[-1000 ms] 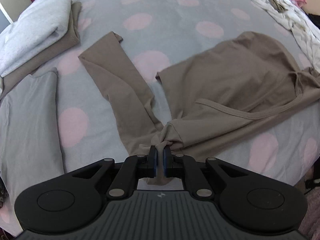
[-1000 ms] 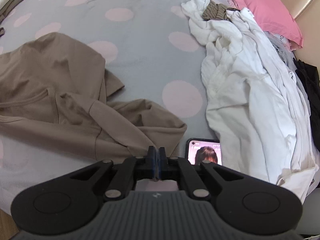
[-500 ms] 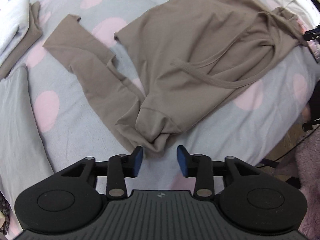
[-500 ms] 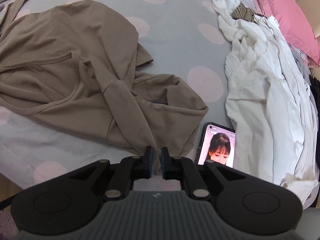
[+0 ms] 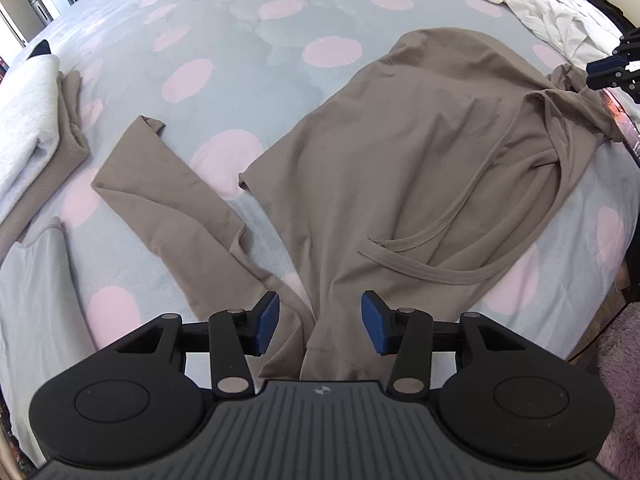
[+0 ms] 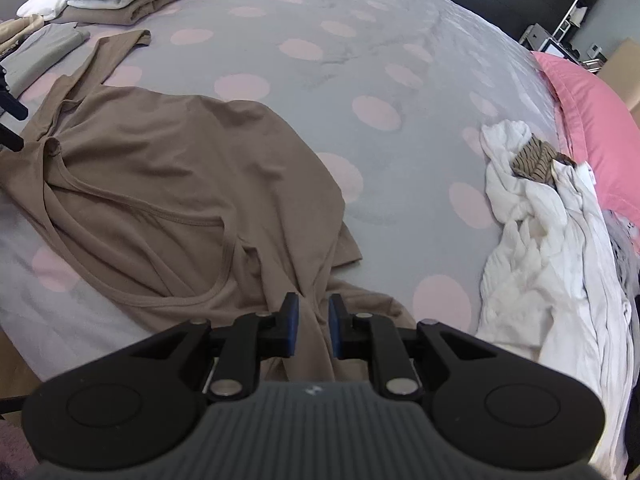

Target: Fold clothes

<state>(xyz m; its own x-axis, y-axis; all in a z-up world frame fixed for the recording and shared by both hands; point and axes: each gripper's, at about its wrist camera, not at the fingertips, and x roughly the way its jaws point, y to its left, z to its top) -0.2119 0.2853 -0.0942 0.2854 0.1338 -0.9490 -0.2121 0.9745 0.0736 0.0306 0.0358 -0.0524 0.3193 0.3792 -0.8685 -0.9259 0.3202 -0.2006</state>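
A brown long-sleeved shirt [image 5: 400, 152] lies spread on the grey bed cover with pink dots [image 5: 224, 40], one sleeve [image 5: 160, 184] stretched out to the left. My left gripper [image 5: 320, 326] is open just above the shirt's near shoulder; fabric lies between the blue pads [image 5: 268, 324] without touching them. In the right wrist view the shirt [image 6: 180, 184] fills the left half. My right gripper [image 6: 312, 322] hangs over its other sleeve, jaws opening, with a strip of fabric in the narrow gap and no grip on it. This gripper [image 5: 608, 68] also shows at the left wrist view's right edge.
A folded white and brown pile [image 5: 28, 128] and a folded grey garment [image 5: 36, 280] lie at the left. Crumpled white clothes [image 6: 552, 240] and a pink pillow [image 6: 592, 120] lie at the right. The bed's edge runs close below both grippers.
Both grippers were shut on bunched shirt fabric; the left has opened wide and let it drop, the right's jaws have parted. The shirt now lies flatter and more spread.
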